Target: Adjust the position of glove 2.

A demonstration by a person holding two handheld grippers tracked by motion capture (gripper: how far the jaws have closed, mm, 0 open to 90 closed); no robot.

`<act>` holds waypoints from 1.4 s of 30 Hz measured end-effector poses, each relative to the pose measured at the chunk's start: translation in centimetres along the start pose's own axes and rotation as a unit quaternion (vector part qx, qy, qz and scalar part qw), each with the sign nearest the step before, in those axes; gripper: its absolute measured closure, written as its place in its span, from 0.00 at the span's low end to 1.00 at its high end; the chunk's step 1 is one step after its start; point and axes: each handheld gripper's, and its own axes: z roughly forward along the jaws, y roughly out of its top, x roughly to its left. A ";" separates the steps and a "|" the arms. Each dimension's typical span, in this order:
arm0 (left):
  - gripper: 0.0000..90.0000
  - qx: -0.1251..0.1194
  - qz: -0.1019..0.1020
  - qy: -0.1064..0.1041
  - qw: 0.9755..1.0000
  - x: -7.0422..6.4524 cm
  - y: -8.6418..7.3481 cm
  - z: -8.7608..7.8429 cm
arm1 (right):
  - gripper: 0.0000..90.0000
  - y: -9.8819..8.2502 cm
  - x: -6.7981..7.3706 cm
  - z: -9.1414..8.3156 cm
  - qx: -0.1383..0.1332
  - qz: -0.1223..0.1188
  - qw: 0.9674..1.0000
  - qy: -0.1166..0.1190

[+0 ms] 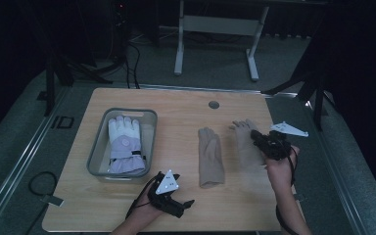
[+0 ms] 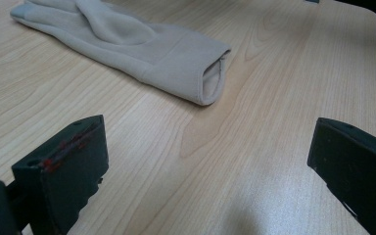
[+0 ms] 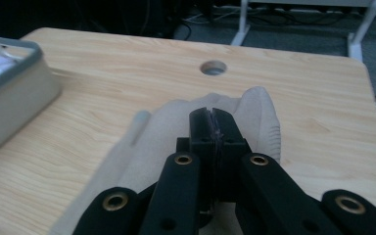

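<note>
Two beige knit gloves are on the wooden table (image 1: 176, 117). One beige glove (image 1: 210, 157) lies flat at the centre; in the left gripper view this glove (image 2: 127, 44) has its open cuff turned toward me. My left gripper (image 1: 184, 207) rests near the front edge, and its jaws (image 2: 208, 156) stand wide open with bare wood between them. At the right, my right gripper (image 1: 255, 135) is shut on the second beige glove (image 1: 245, 144). In the right gripper view its jaws (image 3: 212, 117) are pressed together on that glove (image 3: 161, 137), whose fingers spread beyond the tips.
A grey plastic bin (image 1: 95, 147) at the table's left holds a white and lilac ski glove (image 1: 124, 144); its corner (image 3: 14, 88) also appears in the right gripper view. A round cable hole (image 1: 214, 105) sits near the far edge. A white desk frame (image 1: 215, 27) stands beyond.
</note>
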 end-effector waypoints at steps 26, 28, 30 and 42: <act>0.02 -0.004 0.003 0.002 1.000 0.0 0.0 -0.3 | 0.99 -3.4 7.9 6.9 0.041 0.023 0.998 0.038; 0.02 -0.004 0.003 0.001 1.000 0.0 0.0 -0.3 | 0.99 -4.2 8.1 7.3 0.054 0.016 0.998 0.033; 0.02 -0.004 0.005 0.001 1.000 -0.1 0.1 -0.3 | 0.99 -4.9 8.1 7.6 0.067 0.019 0.997 0.030; 0.02 -0.003 0.003 0.000 1.000 -0.1 0.0 -0.3 | 0.98 -7.4 8.5 8.5 0.102 0.039 0.993 0.039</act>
